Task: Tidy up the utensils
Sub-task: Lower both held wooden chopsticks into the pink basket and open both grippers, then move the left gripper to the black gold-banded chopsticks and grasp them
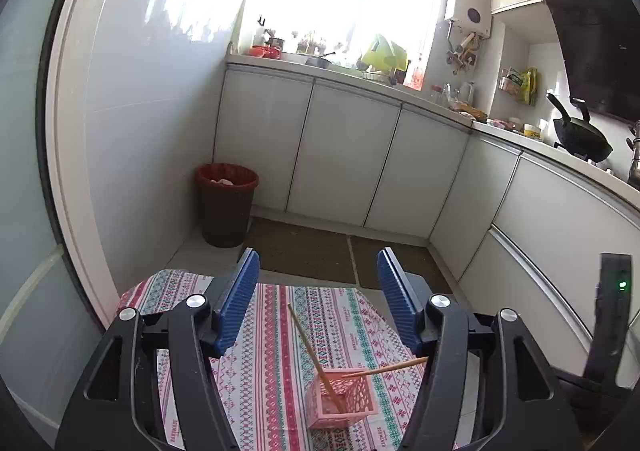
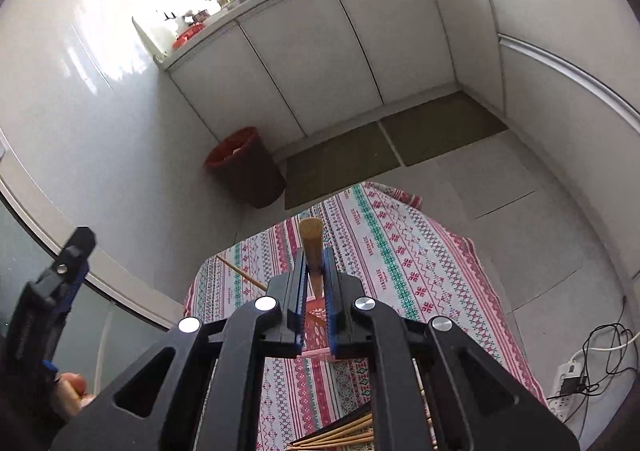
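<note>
Blue-padded right gripper [image 2: 316, 271] downward-tilted, clamping chopstick [image 2: 312, 247]

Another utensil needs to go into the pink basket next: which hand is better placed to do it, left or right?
Right, probably. The right gripper is already shut on a wooden utensil above the striped cloth. The left gripper is open and empty over the pink basket, which holds two chopsticks.

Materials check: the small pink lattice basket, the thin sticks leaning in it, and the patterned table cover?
Small pink lattice basket: looks like moulded plastic, matte; uniform pink with regular cut-out walls.
Thin tan chopsticks: probably bamboo or wood, unvarnished; pale straw colour, straight and slender.
Striped patterned tablecloth: woven or printed fabric, likely cotton; it drapes and wrinkles at the table edge.
</note>
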Motion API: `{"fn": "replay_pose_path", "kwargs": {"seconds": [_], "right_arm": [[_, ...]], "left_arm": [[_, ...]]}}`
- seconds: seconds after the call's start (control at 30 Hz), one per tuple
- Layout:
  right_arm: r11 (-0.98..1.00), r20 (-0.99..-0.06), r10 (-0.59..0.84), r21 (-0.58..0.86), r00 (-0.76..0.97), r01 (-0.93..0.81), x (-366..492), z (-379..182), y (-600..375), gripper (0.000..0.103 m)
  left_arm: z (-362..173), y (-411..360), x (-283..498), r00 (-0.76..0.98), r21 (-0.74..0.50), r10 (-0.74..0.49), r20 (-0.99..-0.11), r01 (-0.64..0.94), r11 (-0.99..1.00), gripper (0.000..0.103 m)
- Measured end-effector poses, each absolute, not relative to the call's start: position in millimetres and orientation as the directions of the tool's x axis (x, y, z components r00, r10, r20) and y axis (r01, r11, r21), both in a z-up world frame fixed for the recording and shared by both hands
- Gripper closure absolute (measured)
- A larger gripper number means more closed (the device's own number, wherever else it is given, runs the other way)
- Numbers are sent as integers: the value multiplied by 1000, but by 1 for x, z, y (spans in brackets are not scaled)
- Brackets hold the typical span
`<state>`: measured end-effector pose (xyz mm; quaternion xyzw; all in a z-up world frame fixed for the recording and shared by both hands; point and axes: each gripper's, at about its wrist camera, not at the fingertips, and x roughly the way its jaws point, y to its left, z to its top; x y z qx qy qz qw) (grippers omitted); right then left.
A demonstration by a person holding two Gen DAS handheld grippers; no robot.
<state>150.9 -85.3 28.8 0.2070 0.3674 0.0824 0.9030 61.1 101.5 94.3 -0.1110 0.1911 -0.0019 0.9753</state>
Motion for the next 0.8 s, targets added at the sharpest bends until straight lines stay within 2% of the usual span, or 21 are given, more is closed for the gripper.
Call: {"fn": "replay_pose_path", "kwargs": {"seconds": [0.1, 0.13, 0.17, 0.27, 0.33, 0.4, 0.57, 0.63, 0.8], "right_arm": [[900, -626, 319, 435, 712, -21, 159, 20, -77, 87], [899, -624, 322, 437, 712, -24, 160, 19, -75, 70], [899, -620, 317, 438, 718, -19, 158, 20, -76, 62], [900, -605, 299, 435, 738, -8, 150, 24, -81, 56], [900, -598, 284, 436, 749, 6, 144, 27, -88, 44], [897, -591, 272, 441, 759, 22, 138, 29, -98, 39], [904, -633, 223, 419, 742, 86, 126, 22, -125, 29], [893, -663, 209, 429, 719, 136, 120, 12, -145, 25], [859, -775, 166, 417, 609, 297, 119, -26, -193, 25]], "left_arm": [[94, 105, 60, 919, -208, -37, -391, -50, 977, 40], [95, 105, 61, 918, -205, -34, -395, -52, 977, 37], [95, 106, 60, 917, -201, -31, -399, -54, 978, 34], [92, 105, 59, 909, -180, -26, -416, -55, 982, 29], [88, 102, 60, 898, -162, -20, -439, -57, 985, 29], [84, 98, 62, 886, -142, -17, -463, -55, 988, 27], [62, 82, 66, 832, -21, 10, -554, -25, 999, 13], [44, 73, 69, 787, 48, 18, -616, 15, 999, 13], [-14, 56, 72, 631, 114, -10, -776, 157, 981, 13]]}}
